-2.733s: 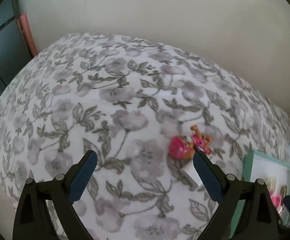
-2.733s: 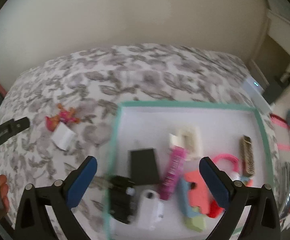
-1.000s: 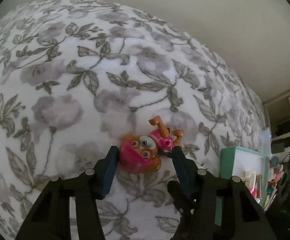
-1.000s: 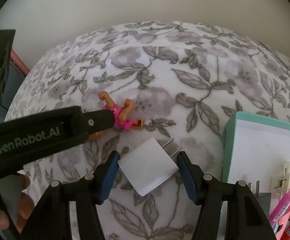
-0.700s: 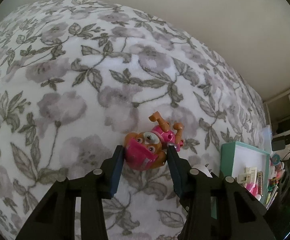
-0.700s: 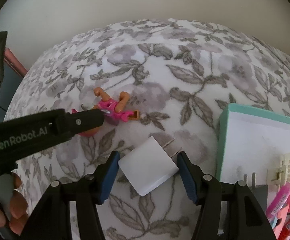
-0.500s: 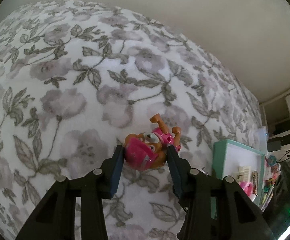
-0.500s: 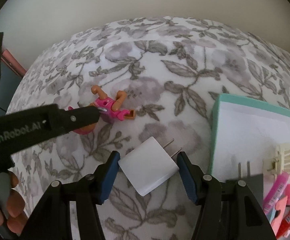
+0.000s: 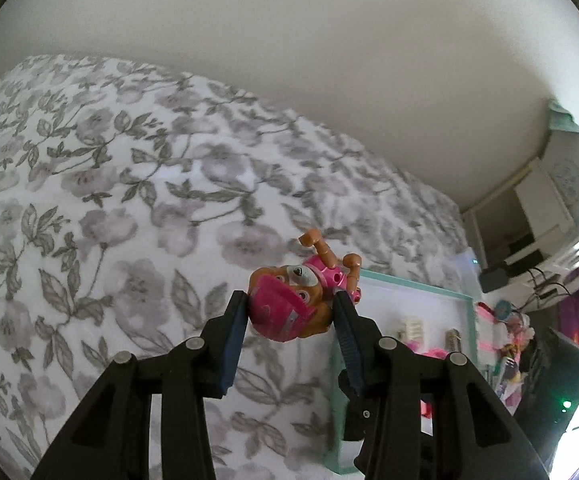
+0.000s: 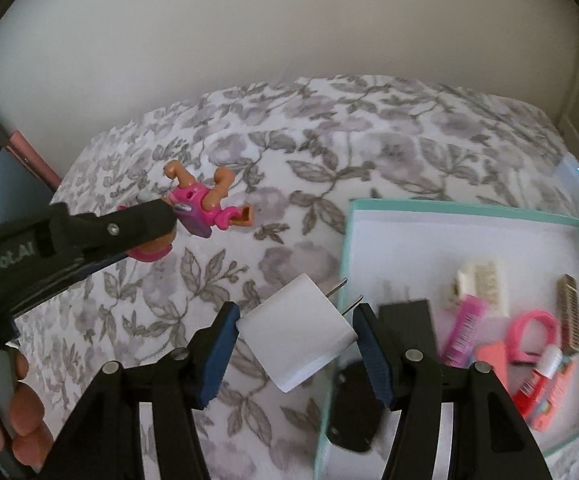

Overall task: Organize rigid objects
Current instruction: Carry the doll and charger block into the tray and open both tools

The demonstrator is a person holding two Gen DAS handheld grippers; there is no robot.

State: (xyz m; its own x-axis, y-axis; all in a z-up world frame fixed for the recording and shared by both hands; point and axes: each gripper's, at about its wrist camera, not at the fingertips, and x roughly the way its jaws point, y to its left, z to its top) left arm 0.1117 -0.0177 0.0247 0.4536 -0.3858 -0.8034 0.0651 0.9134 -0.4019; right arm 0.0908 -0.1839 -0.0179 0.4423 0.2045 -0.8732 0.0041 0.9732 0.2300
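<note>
My left gripper (image 9: 289, 312) is shut on a pink and orange toy pup figure (image 9: 289, 308) and holds it in the air above the floral bedspread (image 9: 129, 200). The figure also shows in the right wrist view (image 10: 201, 204), at the tip of the left gripper's fingers (image 10: 141, 220). My right gripper (image 10: 295, 328) is shut on a white plug charger (image 10: 295, 328), prongs pointing up and right, just left of the teal-rimmed white tray (image 10: 349, 240). The tray also shows in the left wrist view (image 9: 409, 286), behind the figure.
The tray holds several small items: a black charger (image 10: 405, 320), a black fob (image 10: 353, 412), a pink tube (image 10: 463, 330), a cream clip (image 10: 483, 280), a pink ring (image 10: 531, 336), a brown comb (image 10: 569, 312). Cluttered shelves (image 9: 529, 320) stand right of the bed.
Both grippers have risen off the bedspread with their objects and moved right toward the tray. The toy figure and charger are now in the air.
</note>
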